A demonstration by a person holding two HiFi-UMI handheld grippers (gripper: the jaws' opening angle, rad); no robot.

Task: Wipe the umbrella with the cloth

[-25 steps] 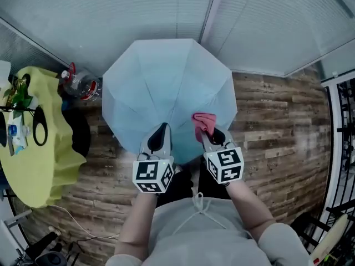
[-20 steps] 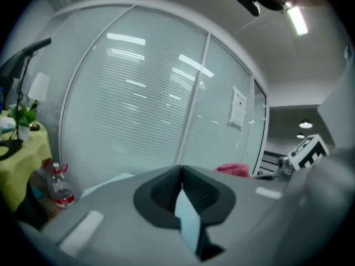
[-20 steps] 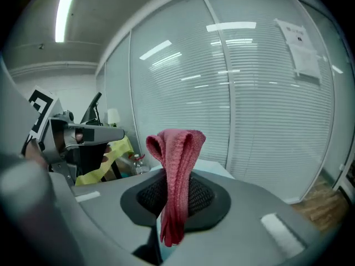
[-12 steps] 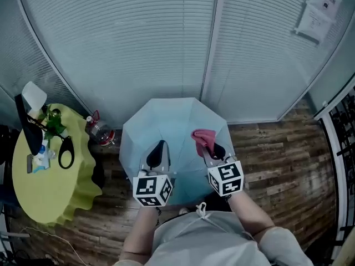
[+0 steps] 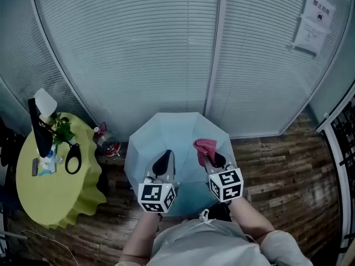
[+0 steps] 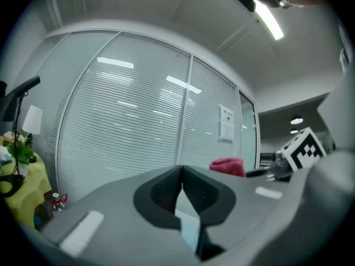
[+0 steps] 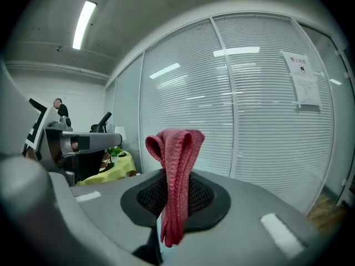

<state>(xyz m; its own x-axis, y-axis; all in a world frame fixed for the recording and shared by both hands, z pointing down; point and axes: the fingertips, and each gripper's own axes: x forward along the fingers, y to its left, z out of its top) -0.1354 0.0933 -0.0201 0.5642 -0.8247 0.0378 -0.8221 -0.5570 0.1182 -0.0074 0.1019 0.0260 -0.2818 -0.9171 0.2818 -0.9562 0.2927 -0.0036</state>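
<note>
Pinching a folded pink-red knitted cloth (image 7: 176,148) between its closed jaws, the right gripper (image 7: 176,188) has the cloth's looped top standing above the pads and the loose ends hanging below them. Just to its left, the left gripper (image 6: 181,173) has its jaws pressed together at the tips, with nothing caught between them. Both grippers sit over the near half of an open pale-blue fabric umbrella (image 5: 177,131) – its canopy spreads beneath and beyond the jaws, resting on the brown wood-plank floor (image 5: 283,170). Whether the cloth touches the canopy cannot be told. Further left of the left gripper stands a round table under a yellow-green cover (image 5: 55,198), with black-handled scissors (image 5: 72,158) on it, and a clear bottle with a red cap (image 5: 105,144) lies between table and umbrella. Beyond the umbrella rises a glass wall with white slatted blinds (image 5: 166,49) – a white paper notice (image 5: 314,21) hangs far to the right.
</note>
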